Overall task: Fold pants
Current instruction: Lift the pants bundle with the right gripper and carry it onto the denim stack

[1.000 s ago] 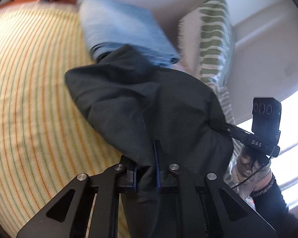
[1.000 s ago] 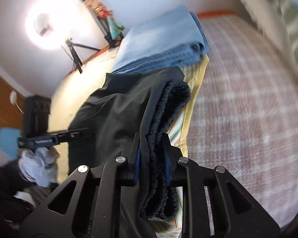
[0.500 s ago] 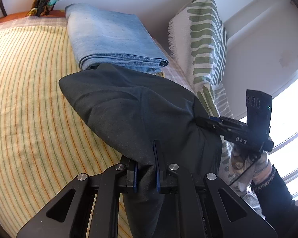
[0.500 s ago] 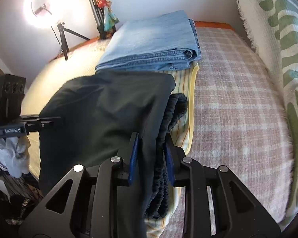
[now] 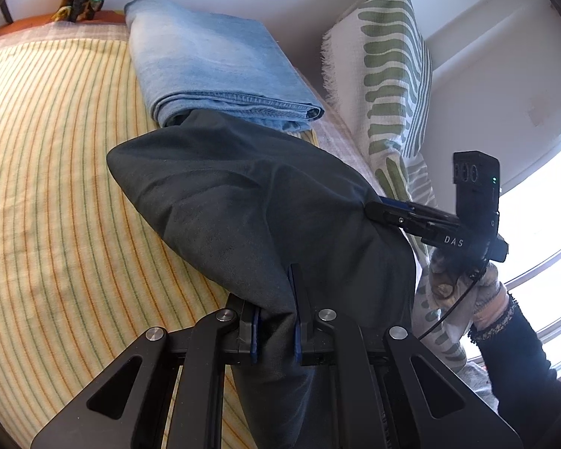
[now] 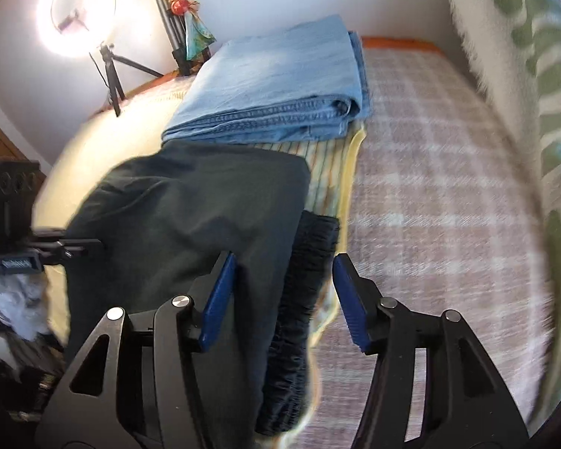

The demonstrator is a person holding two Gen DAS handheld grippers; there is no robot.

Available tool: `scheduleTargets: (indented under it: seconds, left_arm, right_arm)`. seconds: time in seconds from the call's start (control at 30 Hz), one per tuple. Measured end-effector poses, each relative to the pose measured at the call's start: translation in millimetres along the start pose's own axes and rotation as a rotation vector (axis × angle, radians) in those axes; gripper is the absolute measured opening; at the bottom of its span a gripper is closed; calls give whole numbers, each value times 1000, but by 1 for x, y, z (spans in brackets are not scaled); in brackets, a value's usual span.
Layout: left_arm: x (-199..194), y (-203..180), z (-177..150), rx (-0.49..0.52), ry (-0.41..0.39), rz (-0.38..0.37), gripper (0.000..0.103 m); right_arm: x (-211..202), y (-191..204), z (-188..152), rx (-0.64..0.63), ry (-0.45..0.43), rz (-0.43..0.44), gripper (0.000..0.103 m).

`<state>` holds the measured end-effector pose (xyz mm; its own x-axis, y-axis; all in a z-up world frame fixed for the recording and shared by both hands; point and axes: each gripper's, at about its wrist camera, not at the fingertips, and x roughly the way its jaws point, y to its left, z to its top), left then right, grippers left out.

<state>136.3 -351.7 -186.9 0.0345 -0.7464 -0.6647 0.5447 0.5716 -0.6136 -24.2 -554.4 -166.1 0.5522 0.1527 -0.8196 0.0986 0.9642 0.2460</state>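
While the left gripper [image 5: 275, 321] stays clamped on the dark pants [image 5: 250, 202], the right gripper [image 6: 284, 299] has just been opening.
Its blue pads [image 6: 217, 299] stand apart around the elastic waistband [image 6: 303, 284], not pressing it; the pants lie on the striped bedspread [image 5: 56, 194], folded jeans [image 6: 276, 82] at 12 o'clock.

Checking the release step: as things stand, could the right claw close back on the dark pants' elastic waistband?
Probably yes. The right claw has just been opening, and the waistband of the dark pants lies between its spread fingers, with nothing covering it.
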Motion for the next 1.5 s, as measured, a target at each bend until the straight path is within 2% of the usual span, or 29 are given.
scheduleTargets:
  seconds: [0.07,0.13,0.23,0.33,0.4,0.43,0.47,0.5,0.57,0.77,1.03,1.27,1.5]
  left_arm:
    - [0,1,-1,1,2,1,11]
    - [-1,1,-1,-1,2,-1,11]
    - [2,3,0,-2,8,-6,11]
    - [9,9,1,-37,27,-10,14]
    - [16,19,2,-84,31,-29,14]
    - [17,23,1,-110,26,-46,14]
    - [19,26,1,-128,23,-60,14]
    - [18,26,0,-122,18,-53,14]
    - [13,15,-2,-60,0,-36,10]
    - [-26,-23,-4,93,-83,-24,8]
    - [-68,-48,10,165,-150,-47,8]
    - [-90,-64,41,222,-208,-28,8]
    - [-102,-73,91,282,-270,6,8]
  right_arm:
    - [3,-4,-2,43,-1,50,58]
    - [3,-2,-4,68,10,139,51]
    - [6,2,-7,40,17,112,51]
    - [20,-14,-10,151,51,178,57]
    - [24,-13,-13,182,44,210,51]
    - [22,-9,-13,172,33,196,47]
    - [18,-4,-13,148,18,178,36]
    - [12,2,-12,124,-1,164,26]
    - [0,10,-10,115,-23,152,17]
    - [-41,46,-13,39,-117,65,15]
    - [-94,76,-1,-10,-217,18,14]
    - [-120,93,30,-50,-293,-6,14]
    - [-129,99,84,-88,-361,-40,14]
